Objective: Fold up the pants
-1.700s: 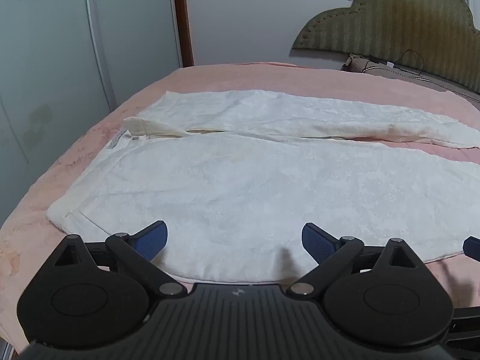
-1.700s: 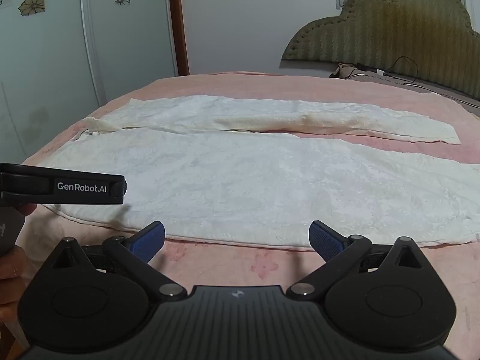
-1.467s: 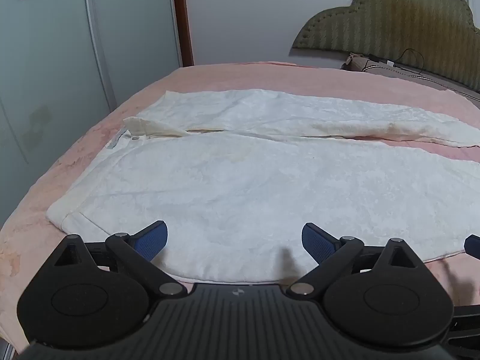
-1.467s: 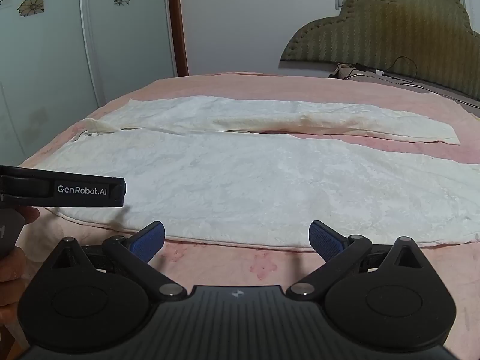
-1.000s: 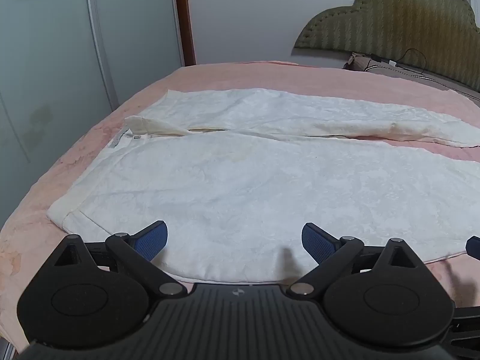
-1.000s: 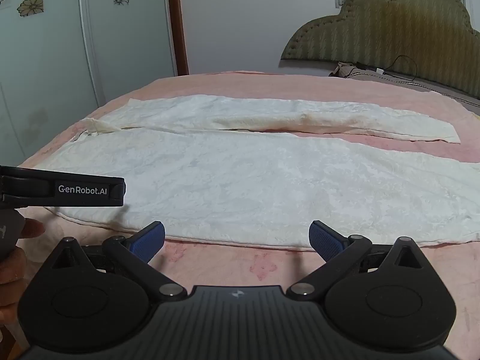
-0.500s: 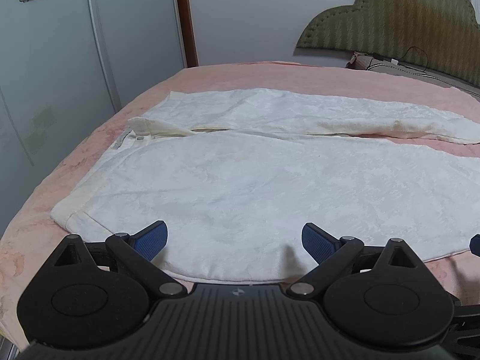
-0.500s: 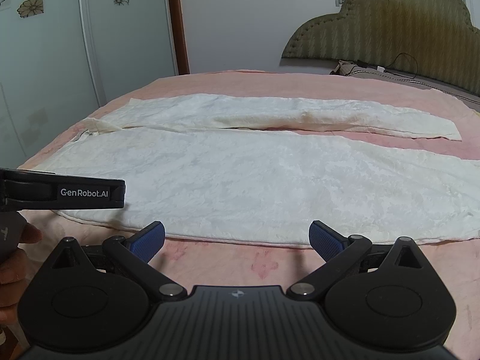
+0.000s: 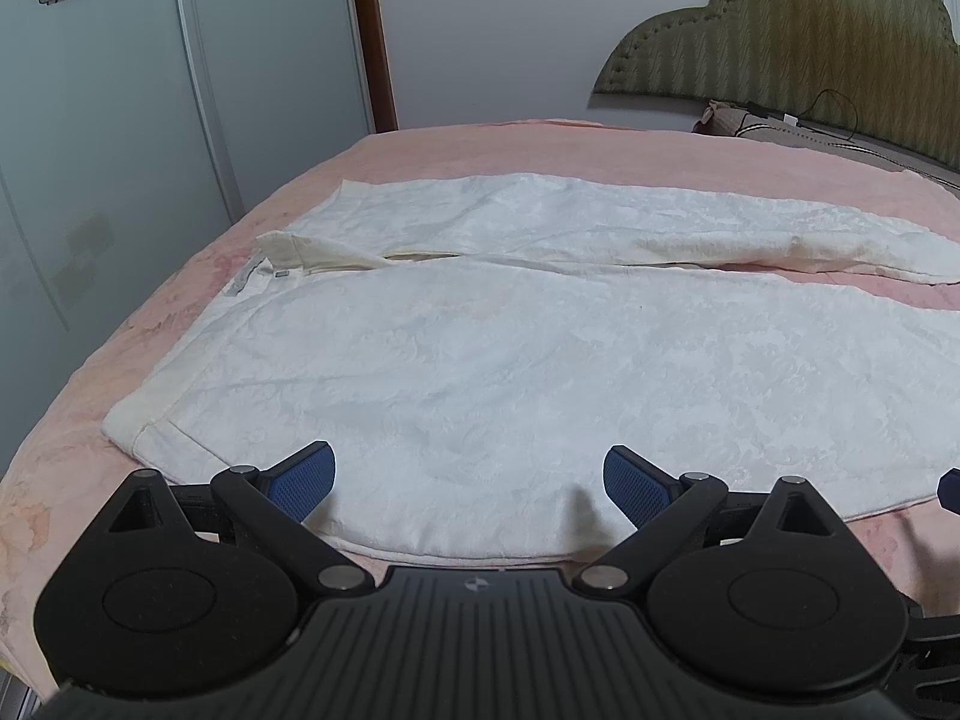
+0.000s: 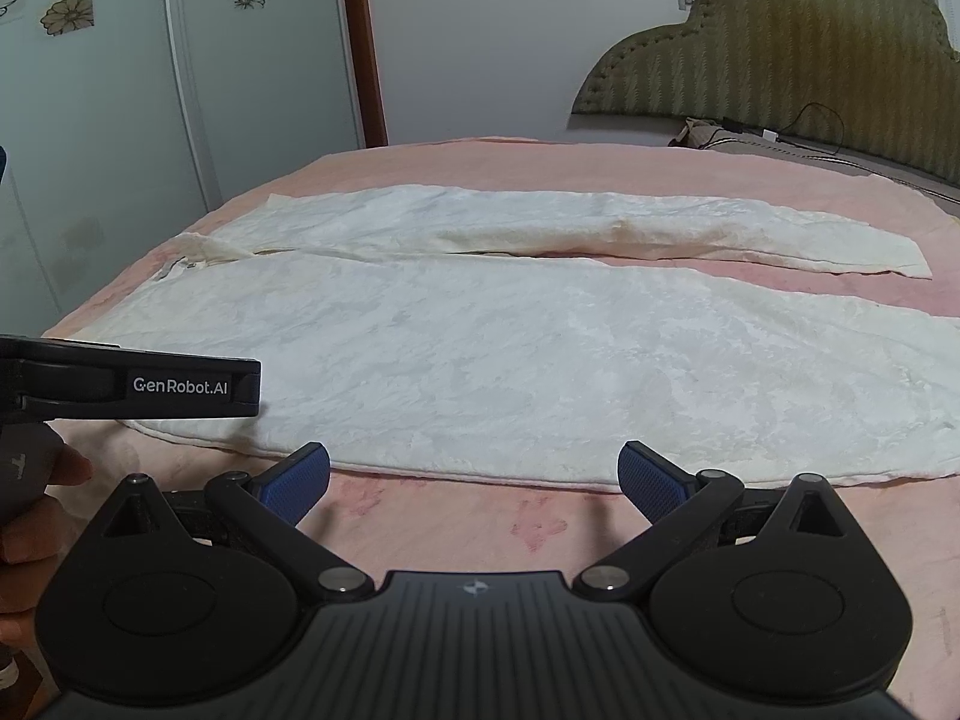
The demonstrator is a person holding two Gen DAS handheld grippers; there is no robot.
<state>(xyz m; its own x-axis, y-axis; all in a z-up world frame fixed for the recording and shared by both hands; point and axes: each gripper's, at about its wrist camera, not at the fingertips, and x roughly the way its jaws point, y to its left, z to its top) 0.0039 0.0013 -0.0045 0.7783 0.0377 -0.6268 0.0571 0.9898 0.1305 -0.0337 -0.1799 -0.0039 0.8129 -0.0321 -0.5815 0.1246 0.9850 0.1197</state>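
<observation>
Pants: one white pair (image 9: 480,360) flat on the pink bed (image 9: 540,144), long axis left-right, waist left, two legs pointing right.
Left hand-held gripper (image 9: 468,477): fingers apart, low over the near pants edge.
Right hand-held gripper (image 10: 474,474): fingers apart, just short of the pants, level.

Soft, even indoor light leaves both views sharp, with faint shadows just below the blue fingers (image 9: 303,476) on the bed (image 10: 480,516), and fisheye bending toward dark corners.
</observation>
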